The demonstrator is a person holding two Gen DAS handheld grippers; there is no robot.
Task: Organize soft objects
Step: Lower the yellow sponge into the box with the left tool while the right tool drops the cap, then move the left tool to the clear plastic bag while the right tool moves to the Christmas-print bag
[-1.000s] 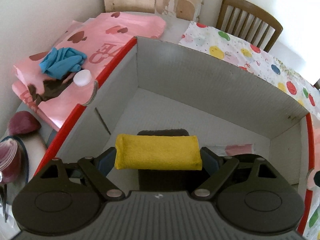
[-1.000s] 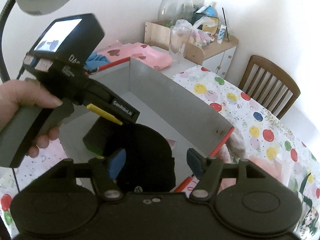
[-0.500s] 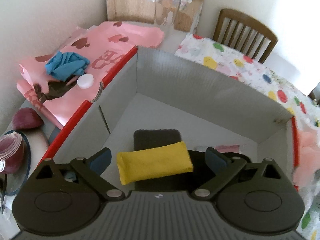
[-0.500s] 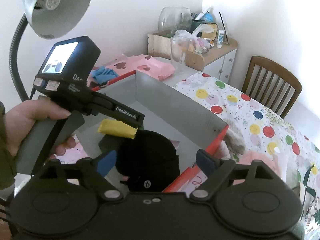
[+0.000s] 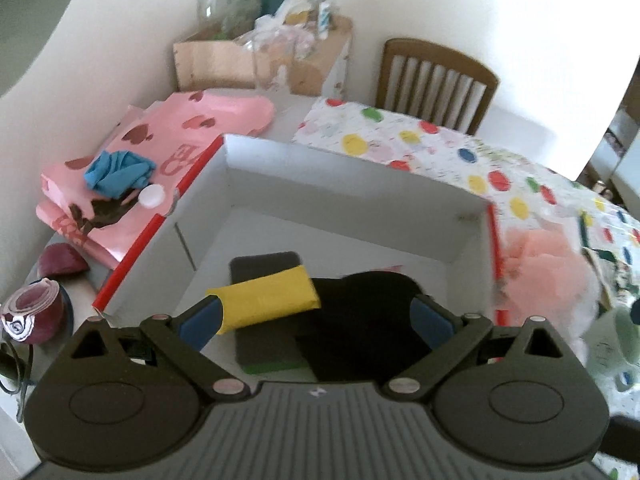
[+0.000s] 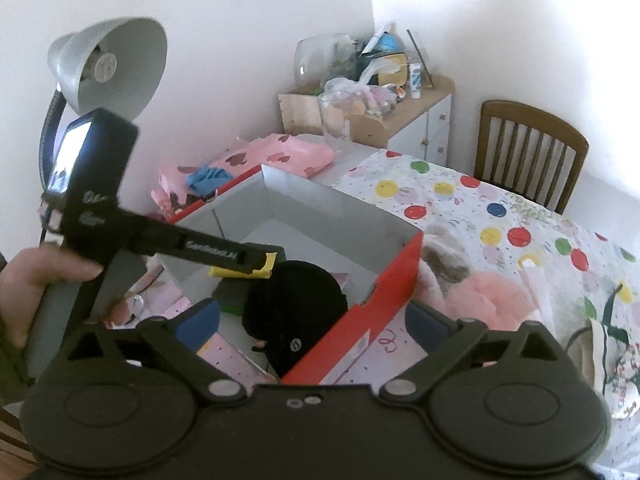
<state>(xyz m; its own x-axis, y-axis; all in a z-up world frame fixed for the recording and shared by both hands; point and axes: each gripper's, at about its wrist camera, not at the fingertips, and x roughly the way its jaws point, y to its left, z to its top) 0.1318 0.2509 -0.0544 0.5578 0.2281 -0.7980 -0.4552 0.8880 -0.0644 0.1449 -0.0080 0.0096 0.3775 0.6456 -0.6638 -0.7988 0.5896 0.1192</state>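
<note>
Left claw [image 5: 316,318] gapes released above the yellow sponge [image 5: 266,300] lying in the red-edged box [image 5: 352,172] at centre frame; right claw [image 6: 314,324] is spread empty too.

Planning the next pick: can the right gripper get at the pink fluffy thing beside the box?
Probably yes. The right gripper is open and empty, and the pink fluff lies uncovered on the tablecloth just outside the box, nothing between.

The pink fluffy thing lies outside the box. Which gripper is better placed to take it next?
Probably the right gripper: its jaws are open and empty, and the pink fluffy thing lies just ahead by the box. The left gripper, also open, hovers over the yellow sponge.
</note>
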